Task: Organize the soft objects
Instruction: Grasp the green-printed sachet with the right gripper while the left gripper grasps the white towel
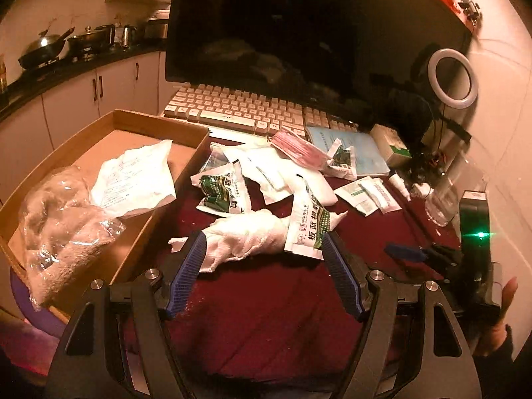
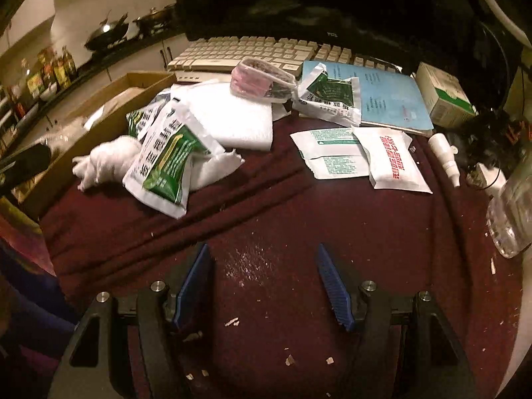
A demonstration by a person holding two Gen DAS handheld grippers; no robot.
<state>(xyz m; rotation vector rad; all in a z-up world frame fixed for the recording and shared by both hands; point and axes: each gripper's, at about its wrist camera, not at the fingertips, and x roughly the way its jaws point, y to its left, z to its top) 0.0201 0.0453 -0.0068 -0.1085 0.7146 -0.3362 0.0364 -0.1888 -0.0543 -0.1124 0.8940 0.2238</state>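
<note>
Left hand-held gripper (image 1: 262, 242): low centre of the left wrist view, jaws spread wide and released; the rolled white cloth (image 1: 246, 241) lies on the desk between its fingertips, not pinched.
Right hand-held gripper (image 2: 262, 259): bottom centre of the right wrist view, jaws apart, nothing between them, only bare maroon desk cover (image 2: 266, 219) scattered with crumbs.
Cardboard box (image 1: 186, 133): left side of the left wrist view; holds a clear bag of fluffy cloth (image 1: 63, 219) and a flat white pouch (image 1: 136, 176).
Soft pile: a green-and-white sachet (image 1: 311, 226) leans on the right end of the rolled cloth; a second sachet (image 1: 224, 191) and folded white pads (image 1: 266, 173) lie behind it.
Pink mask pack (image 1: 297, 151): upper centre, resting on the pile just before the keyboard (image 1: 239, 109).
Flat packets (image 2: 392, 159): right of centre in the right wrist view, overlapping, well apart from the pile.
Clutter at right: blue booklet (image 2: 389, 96), small carton (image 2: 442, 93), dropper bottle (image 2: 445, 156), clear glass jar (image 2: 512, 212).
Monitor (image 1: 316, 33): dark, fills the top behind the keyboard.
</note>
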